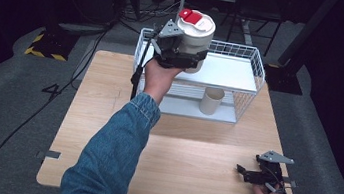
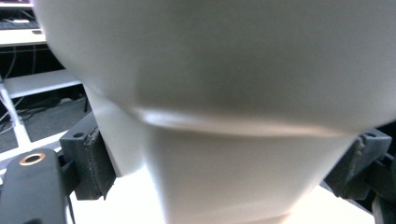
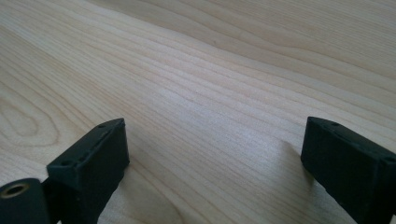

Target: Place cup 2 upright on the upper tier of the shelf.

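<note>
Dark room all round, grey carpet, cables trailing off to the left, and in the middle a pale wooden table (image 1: 107, 113) with a white wire rack (image 1: 256, 70) standing at its far edge. The rack has two levels: a white top shelf and a lower one, where a small beige cup (image 1: 211, 100) stands upright, towards the right of centre.

Over to the left gripper (image 1: 178, 52), up at the rack's near left corner on a long denim sleeve (image 1: 112, 154). It is clamped on a big white tumbler (image 1: 195, 37) with a red flip tab on its lid. The tumbler is upright, held above the top shelf at its left end; whether its base touches the shelf I cannot tell. From the left gripper view the tumbler (image 2: 224, 116) looms right up close, wide above and narrower below a step in its wall, and the two pads (image 2: 95, 163) press on that narrow lower part from either side. A firm grip, then.

The right gripper (image 1: 250, 175) sits low over the table's near right corner, well apart from the rack. In the right gripper view its jaws stand wide apart with bare wood grain (image 3: 210, 93) between them. Nothing held there.
</note>
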`<action>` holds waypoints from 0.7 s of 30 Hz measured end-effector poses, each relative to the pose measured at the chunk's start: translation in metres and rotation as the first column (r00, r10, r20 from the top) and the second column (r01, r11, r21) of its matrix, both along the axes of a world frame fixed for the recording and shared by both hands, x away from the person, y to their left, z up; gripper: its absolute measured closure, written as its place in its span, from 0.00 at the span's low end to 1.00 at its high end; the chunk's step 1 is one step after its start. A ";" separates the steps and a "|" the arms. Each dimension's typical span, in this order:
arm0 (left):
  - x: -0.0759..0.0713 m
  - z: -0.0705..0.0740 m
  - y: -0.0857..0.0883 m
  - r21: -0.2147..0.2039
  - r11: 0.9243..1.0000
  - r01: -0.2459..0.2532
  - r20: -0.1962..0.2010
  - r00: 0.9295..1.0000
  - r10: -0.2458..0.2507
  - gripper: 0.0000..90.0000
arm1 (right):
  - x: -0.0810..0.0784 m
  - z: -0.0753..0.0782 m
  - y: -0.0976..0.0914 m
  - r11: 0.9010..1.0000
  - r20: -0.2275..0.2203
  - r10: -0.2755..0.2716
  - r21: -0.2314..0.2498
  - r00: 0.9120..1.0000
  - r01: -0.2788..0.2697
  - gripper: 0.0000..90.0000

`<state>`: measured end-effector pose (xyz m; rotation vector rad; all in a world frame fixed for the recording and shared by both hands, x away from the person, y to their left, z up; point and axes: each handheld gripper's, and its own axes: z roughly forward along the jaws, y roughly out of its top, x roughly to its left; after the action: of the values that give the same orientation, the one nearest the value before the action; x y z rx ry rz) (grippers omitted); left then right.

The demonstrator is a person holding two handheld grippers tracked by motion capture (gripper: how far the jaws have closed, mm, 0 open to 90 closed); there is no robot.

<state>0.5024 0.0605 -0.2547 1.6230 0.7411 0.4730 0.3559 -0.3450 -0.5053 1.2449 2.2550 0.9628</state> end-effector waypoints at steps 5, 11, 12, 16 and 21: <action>0.012 -0.002 0.001 0.015 0.999 -0.034 -0.001 0.999 0.034 0.16 | 0.000 0.000 0.000 1.000 0.001 0.000 -0.001 1.000 0.000 0.09; 0.025 -0.009 0.003 -0.006 0.997 -0.071 -0.011 0.997 0.071 0.16 | 0.000 0.000 0.000 1.000 0.000 0.000 0.000 1.000 0.000 0.09; 0.026 -0.010 0.003 -0.002 0.997 -0.080 -0.012 0.997 0.080 0.16 | 0.000 0.000 0.000 1.000 0.000 0.000 0.001 1.000 0.000 0.09; 0.032 -0.015 0.003 -0.003 0.994 -0.109 -0.028 0.994 0.109 0.16 | 0.000 0.000 0.000 1.000 0.000 -0.001 0.001 1.000 0.001 0.09; 0.037 -0.022 -0.004 0.020 0.991 -0.130 -0.029 0.991 0.130 0.16 | 0.000 0.000 0.000 1.000 -0.001 -0.001 0.001 1.000 0.001 0.09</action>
<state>0.5394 0.0561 -0.2768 1.6075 0.8709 0.5511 0.3559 -0.3450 -0.5052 1.2463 2.2547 0.9632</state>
